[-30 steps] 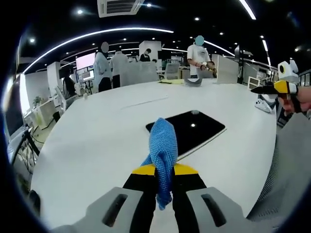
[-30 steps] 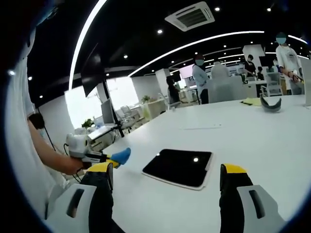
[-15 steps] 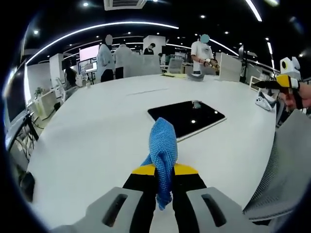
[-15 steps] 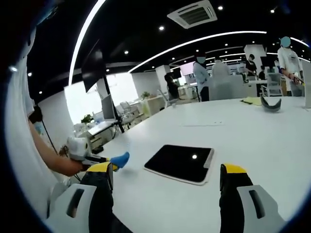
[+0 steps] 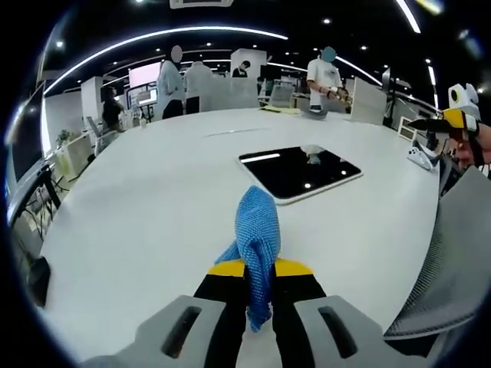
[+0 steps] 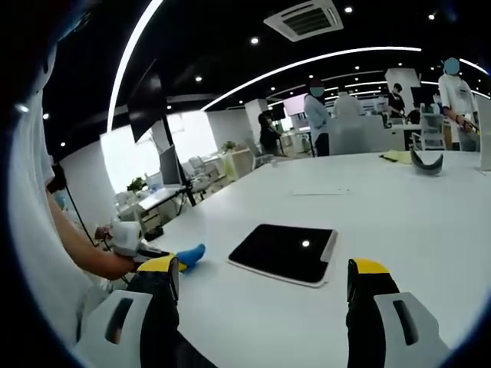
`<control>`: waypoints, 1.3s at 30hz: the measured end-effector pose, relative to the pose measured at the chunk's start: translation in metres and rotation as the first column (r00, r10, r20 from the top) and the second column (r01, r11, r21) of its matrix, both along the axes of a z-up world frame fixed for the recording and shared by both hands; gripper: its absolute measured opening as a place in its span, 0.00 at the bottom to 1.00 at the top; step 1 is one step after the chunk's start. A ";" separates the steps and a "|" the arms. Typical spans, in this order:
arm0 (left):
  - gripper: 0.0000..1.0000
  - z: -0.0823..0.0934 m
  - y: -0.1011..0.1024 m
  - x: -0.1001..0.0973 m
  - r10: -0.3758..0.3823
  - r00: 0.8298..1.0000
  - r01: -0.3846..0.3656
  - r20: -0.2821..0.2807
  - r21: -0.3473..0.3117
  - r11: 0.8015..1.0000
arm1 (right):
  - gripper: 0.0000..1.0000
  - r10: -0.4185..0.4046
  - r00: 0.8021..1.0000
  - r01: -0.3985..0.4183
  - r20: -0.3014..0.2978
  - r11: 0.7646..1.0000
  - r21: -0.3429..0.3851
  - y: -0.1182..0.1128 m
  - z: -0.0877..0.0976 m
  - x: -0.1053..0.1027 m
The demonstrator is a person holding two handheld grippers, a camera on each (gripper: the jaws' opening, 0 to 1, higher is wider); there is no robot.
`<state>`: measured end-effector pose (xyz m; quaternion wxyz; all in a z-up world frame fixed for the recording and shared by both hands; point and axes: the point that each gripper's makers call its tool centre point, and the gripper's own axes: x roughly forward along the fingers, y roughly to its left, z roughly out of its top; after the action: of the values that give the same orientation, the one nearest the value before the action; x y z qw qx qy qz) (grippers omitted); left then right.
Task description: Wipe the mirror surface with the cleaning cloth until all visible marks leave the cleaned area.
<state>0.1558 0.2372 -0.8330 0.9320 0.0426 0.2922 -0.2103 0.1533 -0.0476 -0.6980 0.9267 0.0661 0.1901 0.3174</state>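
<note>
Mirror [image 5: 301,171]: dark, rectangular, flat on white table. Blue cleaning cloth [image 5: 257,247]: bunched, upright, short of mirror.

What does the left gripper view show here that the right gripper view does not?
Left gripper view: a grey mesh chair back at the right edge, and the left gripper clamping the blue cloth up close. Right gripper view: the right gripper open, and a ceiling air vent. Both: the mirror flat on the white table, with the cloth short of it.
</note>
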 end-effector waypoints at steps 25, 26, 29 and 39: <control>0.21 -0.013 0.009 -0.002 -0.080 0.997 0.079 0.011 0.069 0.994 | 0.91 0.005 1.000 -0.005 -0.014 1.000 -0.008 0.006 -0.004 0.000; 0.22 -0.013 0.009 -0.002 -0.085 0.996 0.084 0.012 0.068 0.994 | 0.91 0.004 1.000 -0.004 -0.014 1.000 -0.008 0.006 -0.003 0.000; 0.24 -0.013 0.011 -0.001 -0.096 0.995 0.095 0.012 0.061 0.994 | 0.91 0.000 1.000 0.000 -0.014 1.000 -0.008 0.005 -0.003 0.000; 0.31 -0.014 0.014 0.003 -0.133 0.991 0.133 0.010 0.053 0.990 | 0.91 -0.006 1.000 0.006 -0.019 1.000 -0.009 0.006 -0.005 0.002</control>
<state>0.1587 0.2514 -0.8469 0.9165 0.0877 0.2875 -0.2640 0.1554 -0.0414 -0.7026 0.9261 0.0656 0.1999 0.3131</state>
